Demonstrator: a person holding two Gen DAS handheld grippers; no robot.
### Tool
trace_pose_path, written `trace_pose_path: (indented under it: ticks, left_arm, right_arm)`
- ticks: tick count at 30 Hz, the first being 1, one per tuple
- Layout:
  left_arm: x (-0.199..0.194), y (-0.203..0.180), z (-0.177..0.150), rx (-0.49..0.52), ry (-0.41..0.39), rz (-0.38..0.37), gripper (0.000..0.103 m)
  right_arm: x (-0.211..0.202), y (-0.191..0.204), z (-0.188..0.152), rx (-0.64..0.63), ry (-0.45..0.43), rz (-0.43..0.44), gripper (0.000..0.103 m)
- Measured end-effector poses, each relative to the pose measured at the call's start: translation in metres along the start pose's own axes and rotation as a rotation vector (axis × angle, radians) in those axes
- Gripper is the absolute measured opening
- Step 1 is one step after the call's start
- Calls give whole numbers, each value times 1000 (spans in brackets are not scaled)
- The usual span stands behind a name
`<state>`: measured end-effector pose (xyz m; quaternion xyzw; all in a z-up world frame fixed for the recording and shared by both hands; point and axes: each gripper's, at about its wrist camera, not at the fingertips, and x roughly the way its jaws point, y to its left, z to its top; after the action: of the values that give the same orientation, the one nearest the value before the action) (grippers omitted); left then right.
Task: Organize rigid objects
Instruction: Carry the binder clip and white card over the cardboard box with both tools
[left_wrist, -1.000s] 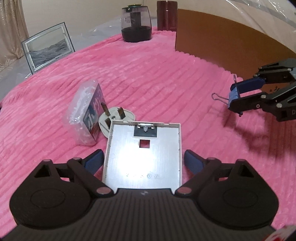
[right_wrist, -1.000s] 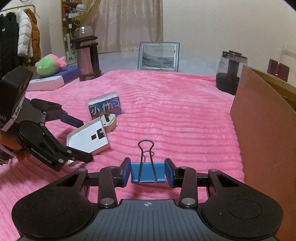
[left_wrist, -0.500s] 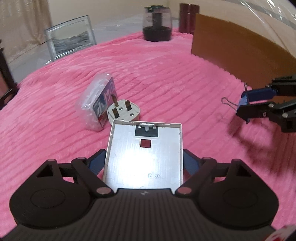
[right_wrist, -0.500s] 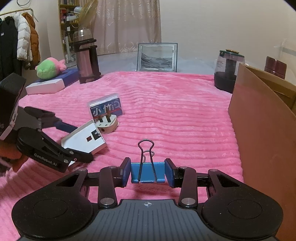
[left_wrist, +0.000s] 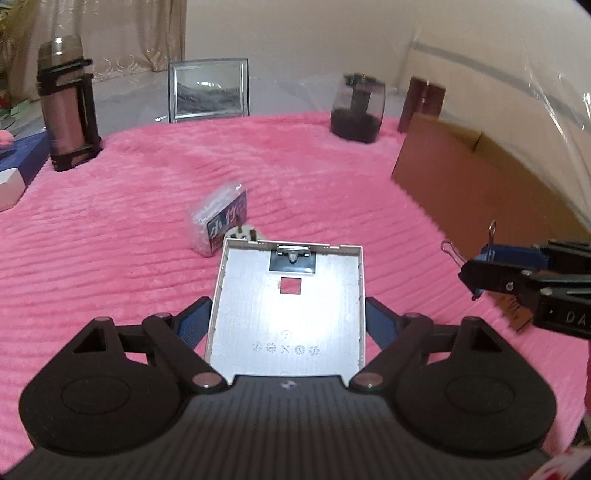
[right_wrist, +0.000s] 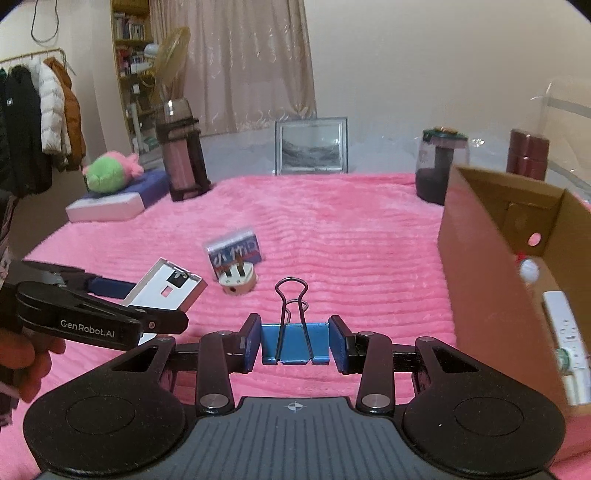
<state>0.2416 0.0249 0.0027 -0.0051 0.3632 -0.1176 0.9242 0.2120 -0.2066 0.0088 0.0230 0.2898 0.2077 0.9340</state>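
My left gripper (left_wrist: 288, 314) is shut on a flat white plastic cover (left_wrist: 288, 295) and holds it above the pink blanket; it also shows in the right wrist view (right_wrist: 162, 286). My right gripper (right_wrist: 294, 343) is shut on a blue binder clip (right_wrist: 294, 341), seen at the right of the left wrist view (left_wrist: 495, 254). A white three-pin plug (right_wrist: 237, 282) and a blue wrapped pack (right_wrist: 234, 253) lie on the blanket ahead. An open cardboard box (right_wrist: 491, 280) stands to the right, with a white device (right_wrist: 565, 332) inside.
At the blanket's far edge stand a picture frame (right_wrist: 311, 146), a dark jar (right_wrist: 439, 170), a maroon canister (right_wrist: 526, 155) and a tall flask (right_wrist: 181, 162). A plush toy (right_wrist: 110, 173) sits on a box at the left.
Both grippers have risen and tilted up with their loads. The box's inside has come into the right wrist view, and the left gripper has swung towards the back of the blanket.
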Motion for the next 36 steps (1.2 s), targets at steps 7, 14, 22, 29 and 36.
trace_pose_path:
  ticks: [7,14,22,29,36]
  left_arm:
    - [-37,-38,9,8,-30,-19,84]
    - [-54,-89,24,43,-50,-78,84]
    - [-53,-165,54,135,-80,-187,84]
    - [-31,-225,86,205,-81,-269,84]
    - [16,-260,115,262,-35,-294,84]
  right_arm:
    - [-48,-6,12,13,-50,-17,36]
    - [-94,-33,24,31,-96,-68,36]
    - [-137,-107,32,92,-128,-197,36]
    - [-151,-169,36,141,-113,-265,36]
    - [-139,-213,38,193,-90,-263,36]
